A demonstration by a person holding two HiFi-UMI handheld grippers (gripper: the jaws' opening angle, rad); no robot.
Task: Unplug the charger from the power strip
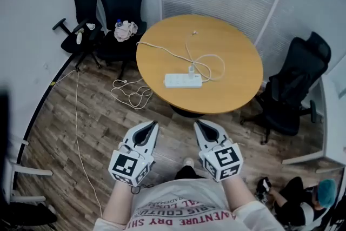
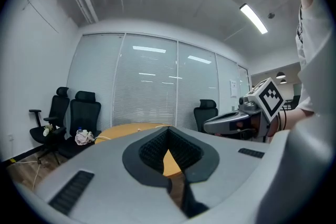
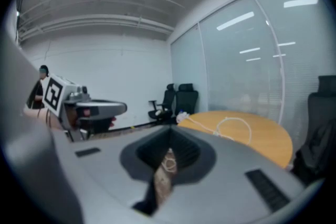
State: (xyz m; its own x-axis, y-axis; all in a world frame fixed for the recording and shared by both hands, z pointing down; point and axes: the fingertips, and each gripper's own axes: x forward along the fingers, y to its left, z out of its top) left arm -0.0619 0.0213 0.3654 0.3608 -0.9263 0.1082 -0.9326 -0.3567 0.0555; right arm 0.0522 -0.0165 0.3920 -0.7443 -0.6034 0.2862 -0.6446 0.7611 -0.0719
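A white power strip (image 1: 183,80) lies on the round wooden table (image 1: 232,89), with a small white charger (image 1: 191,68) plugged into its right end. The charger's white cable (image 1: 208,65) loops over the tabletop. Both grippers hover over the floor, short of the table's near edge. My left gripper (image 1: 153,126) and right gripper (image 1: 198,125) sit side by side, each shut and empty. The left gripper view looks past its closed tips (image 2: 168,128) to the table (image 2: 131,129). In the right gripper view, the shut gripper (image 3: 169,131) faces the table (image 3: 262,136) and cable (image 3: 233,126).
Two black office chairs (image 1: 121,0) stand at the back left, one holding a crumpled cloth (image 1: 126,31). Another black chair (image 1: 294,89) is right of the table. White cord (image 1: 132,96) coils on the wooden floor left of the table. A person (image 1: 308,203) crouches at bottom right.
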